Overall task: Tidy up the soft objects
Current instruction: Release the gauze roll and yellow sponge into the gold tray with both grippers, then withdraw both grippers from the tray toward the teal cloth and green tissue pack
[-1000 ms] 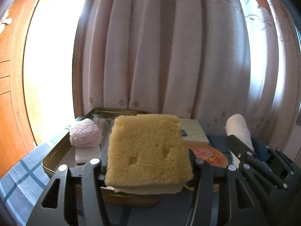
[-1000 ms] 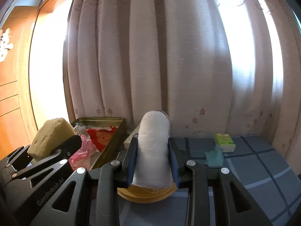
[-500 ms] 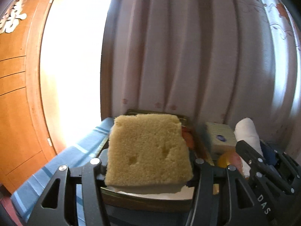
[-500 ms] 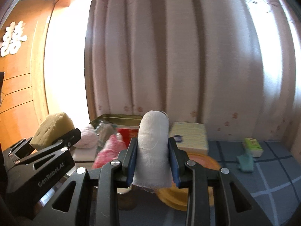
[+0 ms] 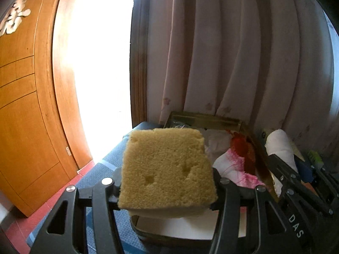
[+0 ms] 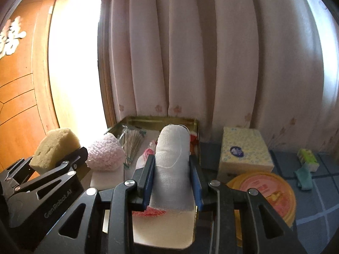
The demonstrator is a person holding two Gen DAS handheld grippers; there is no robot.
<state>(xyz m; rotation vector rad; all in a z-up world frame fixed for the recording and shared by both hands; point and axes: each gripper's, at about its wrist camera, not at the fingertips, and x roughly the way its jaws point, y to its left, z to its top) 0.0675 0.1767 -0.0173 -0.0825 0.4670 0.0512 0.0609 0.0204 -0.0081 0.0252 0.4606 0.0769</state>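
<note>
Two grippers: left (image 5: 167,188) clamps one sponge (image 5: 165,167), right (image 6: 172,177) one gauze roll (image 6: 172,167).

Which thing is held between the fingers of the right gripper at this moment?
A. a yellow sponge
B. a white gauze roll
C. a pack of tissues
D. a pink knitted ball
B: the right gripper is closed on the white gauze roll, with its blue pads pressing both sides, while the yellow sponge sits in the left gripper.

The scene is viewed close and slightly downward from both wrists toward the far curtain (image 6: 211,63), the gold tray (image 5: 203,120) (image 6: 159,119) being shared.
</note>
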